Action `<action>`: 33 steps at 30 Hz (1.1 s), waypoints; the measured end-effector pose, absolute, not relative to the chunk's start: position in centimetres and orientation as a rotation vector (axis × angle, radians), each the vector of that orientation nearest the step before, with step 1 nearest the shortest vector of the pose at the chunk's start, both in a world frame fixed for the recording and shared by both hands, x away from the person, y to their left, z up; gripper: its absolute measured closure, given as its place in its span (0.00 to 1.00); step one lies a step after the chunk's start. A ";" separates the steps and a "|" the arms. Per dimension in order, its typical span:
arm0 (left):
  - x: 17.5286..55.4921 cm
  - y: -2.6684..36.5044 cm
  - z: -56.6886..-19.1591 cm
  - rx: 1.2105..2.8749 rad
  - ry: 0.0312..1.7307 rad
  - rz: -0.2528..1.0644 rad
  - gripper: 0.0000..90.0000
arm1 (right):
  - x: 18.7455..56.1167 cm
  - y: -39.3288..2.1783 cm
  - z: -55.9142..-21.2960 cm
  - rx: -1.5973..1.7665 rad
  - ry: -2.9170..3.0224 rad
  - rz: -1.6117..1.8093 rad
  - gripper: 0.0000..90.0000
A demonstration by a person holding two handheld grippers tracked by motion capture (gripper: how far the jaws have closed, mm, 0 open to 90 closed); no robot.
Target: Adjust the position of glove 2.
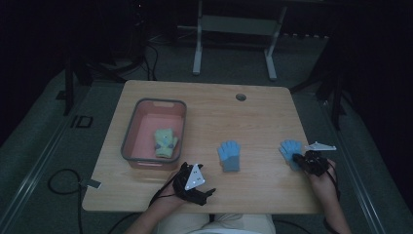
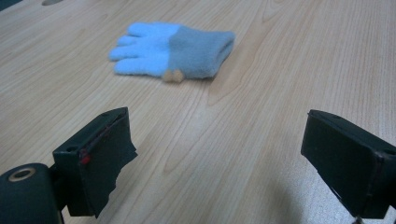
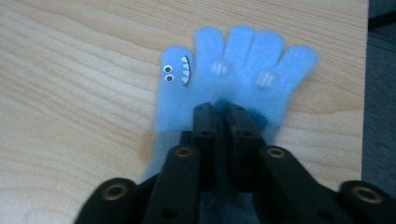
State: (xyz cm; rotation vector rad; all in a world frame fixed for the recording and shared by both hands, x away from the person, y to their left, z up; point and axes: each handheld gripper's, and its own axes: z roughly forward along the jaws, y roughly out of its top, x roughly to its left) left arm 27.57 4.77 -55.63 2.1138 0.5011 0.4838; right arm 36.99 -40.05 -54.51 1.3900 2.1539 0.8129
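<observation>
A pale wooden table (image 1: 204, 102), its grain smooth and matte, carries the work of gathering small fleece gloves into a pink plastic bin (image 1: 130, 141) with a grey rim, which stands at the table's left and already holds a yellow-green glove (image 1: 164, 143). At the table's right edge lies the blue glove (image 3: 238, 74), flat with its fingers spread away from the person; the right gripper (image 3: 223, 114) is clenched on its palm near the cuff, the black jaws pinched tight over a fold of the fabric. The glove looks light, limp and fuzzy, likely to droop and swing once lifted but unlikely to slip from the pads or come to harm; a pinch through the thicker palm or cuff seems surer than one on a thin finger. A small cartoon face with eyes and teeth marks its thumb, and pale striped patches sit on two fingers. A second blue glove with a grey cuff (image 2: 175, 49) lies mid-table, ahead of the left gripper (image 2: 219, 149), whose jaws stand wide and grasp nothing.
</observation>
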 end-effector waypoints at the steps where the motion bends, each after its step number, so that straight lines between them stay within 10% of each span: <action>1: 27.6 4.8 -55.6 2.114 0.500 0.485 0.10 | 37.0 -39.8 -54.5 1.400 2.142 0.795 0.95; 33: 27.6 4.7 -55.5 2.113 0.489 0.491 0.10 | 33.5 -25.8 -49.0 1.520 1.897 0.948 0.98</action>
